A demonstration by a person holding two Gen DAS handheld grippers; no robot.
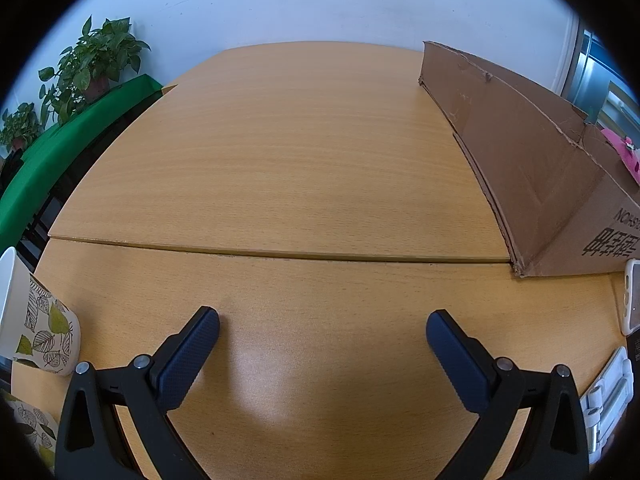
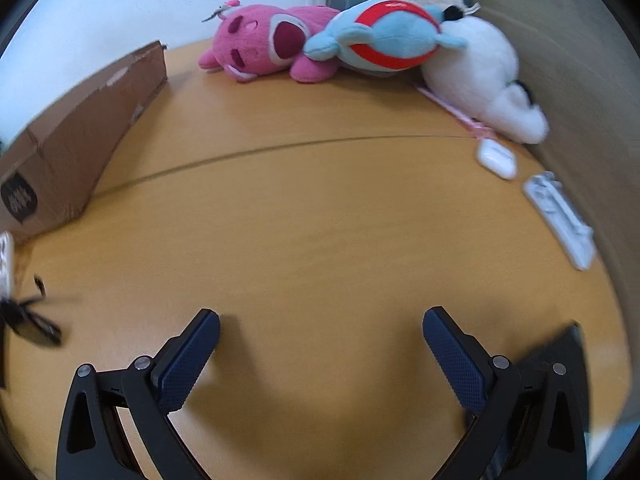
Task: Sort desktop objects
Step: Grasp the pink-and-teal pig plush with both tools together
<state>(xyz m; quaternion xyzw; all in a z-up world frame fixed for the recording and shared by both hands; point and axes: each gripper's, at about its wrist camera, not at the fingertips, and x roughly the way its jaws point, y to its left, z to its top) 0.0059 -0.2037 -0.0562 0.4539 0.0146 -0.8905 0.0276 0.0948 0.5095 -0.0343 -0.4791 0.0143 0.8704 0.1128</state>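
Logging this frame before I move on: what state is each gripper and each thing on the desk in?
left gripper: open, empty, over bare desk.
right gripper: open, empty.
cardboard box: open-topped, resting on the desk.
leaf-print cup: lying on its side.
pink plush: lying down, touching the blue plush.
blue plush: lying across the others.
white plush: lying down.
white earbud case: closed.

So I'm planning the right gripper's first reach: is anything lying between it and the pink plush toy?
Nothing visible does. The right gripper is open over bare table, and the wood runs clear up to the pink plush toy. The cardboard box sits off to the left of that path.
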